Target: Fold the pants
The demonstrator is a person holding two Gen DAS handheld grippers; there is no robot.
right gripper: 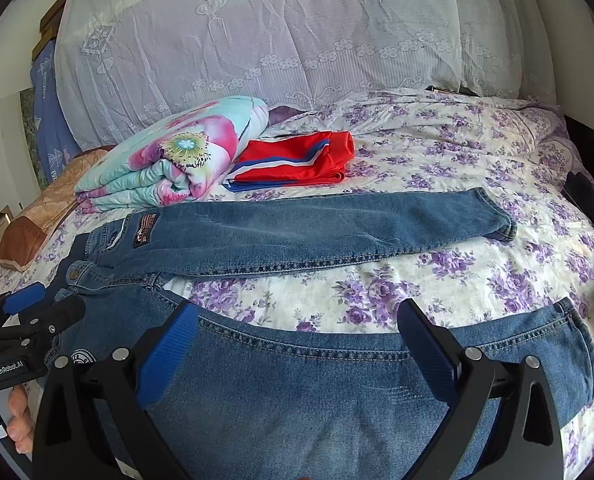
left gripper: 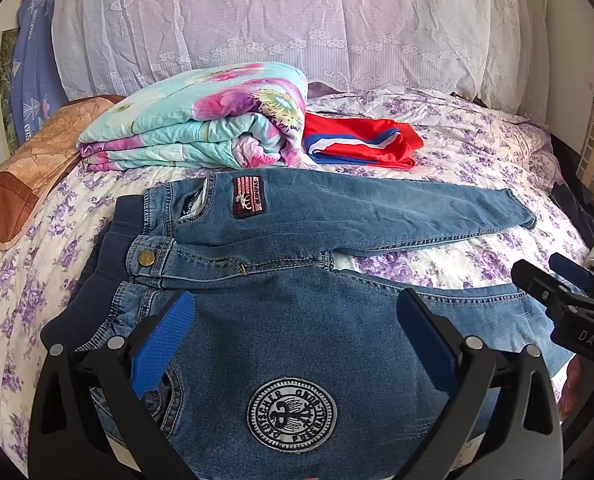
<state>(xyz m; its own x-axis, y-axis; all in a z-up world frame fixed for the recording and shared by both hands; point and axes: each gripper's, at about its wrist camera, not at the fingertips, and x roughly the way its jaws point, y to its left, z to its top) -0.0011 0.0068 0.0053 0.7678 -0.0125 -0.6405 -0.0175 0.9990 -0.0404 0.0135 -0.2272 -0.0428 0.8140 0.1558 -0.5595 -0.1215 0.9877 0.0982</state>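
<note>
The blue denim pants [left gripper: 337, 220] lie flat on the purple-flowered white bedsheet [right gripper: 477, 152], legs spread in a V. The left gripper [left gripper: 295, 340] and right gripper [right gripper: 297, 344] hang above the near leg, jaws apart, holding nothing. Bare sheet lies beyond the far leg's hem.

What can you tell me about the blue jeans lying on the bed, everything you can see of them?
The jeans are small, mid-blue denim with a dark ribbed elastic waistband, a brass button and contrast stitching. They lie flat, front up, on the floral bedsheet, waist to the left, legs spread apart in a V. The far leg carries a rectangular striped patch, the near leg a round crest patch. The open left gripper and open right gripper hover over the near leg; contact is unclear.
</note>
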